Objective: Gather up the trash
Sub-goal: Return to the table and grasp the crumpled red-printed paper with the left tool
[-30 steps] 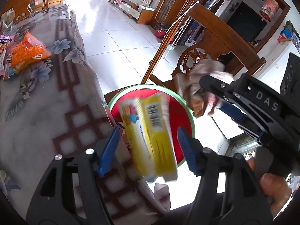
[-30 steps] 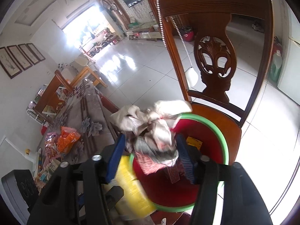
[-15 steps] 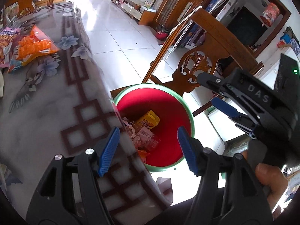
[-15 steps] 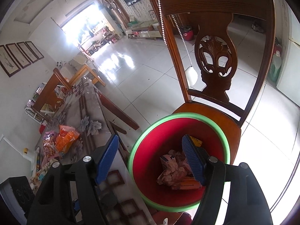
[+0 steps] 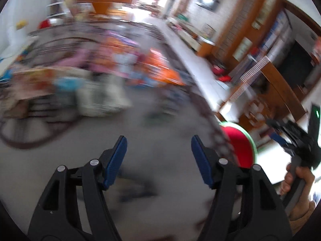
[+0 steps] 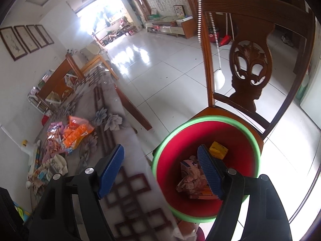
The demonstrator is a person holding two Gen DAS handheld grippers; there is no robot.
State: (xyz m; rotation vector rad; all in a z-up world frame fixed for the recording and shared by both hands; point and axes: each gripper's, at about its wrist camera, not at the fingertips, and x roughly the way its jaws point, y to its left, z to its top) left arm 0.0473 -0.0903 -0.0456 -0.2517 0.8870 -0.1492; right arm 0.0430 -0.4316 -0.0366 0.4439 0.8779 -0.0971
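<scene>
A red bin with a green rim [image 6: 230, 120] stands on a wooden chair beside the table; it holds a yellow box [image 6: 218, 149] and crumpled paper [image 6: 190, 180]. My right gripper [image 6: 160, 168] is open and empty, above the table edge and the bin's near side. My left gripper [image 5: 158, 160] is open and empty over the grey tablecloth; this view is blurred by motion. The bin [image 5: 240, 142] shows at its right, with the right gripper [image 5: 291, 134] beyond. Orange wrappers [image 6: 78, 132] and other litter [image 6: 50, 166] lie further up the table.
The carved wooden chair back [image 6: 250, 64] rises behind the bin, with a bead cord [image 6: 200, 20] hanging on it. The patterned tablecloth [image 6: 130, 190] covers the table. White tiled floor [image 6: 160, 70] lies beyond. A second wooden chair [image 6: 70, 74] stands at the table's far end.
Both grippers opened and dropped the yellow box and crumpled paper into the bin. The left gripper has since swung left, from above the bin to over the table.
</scene>
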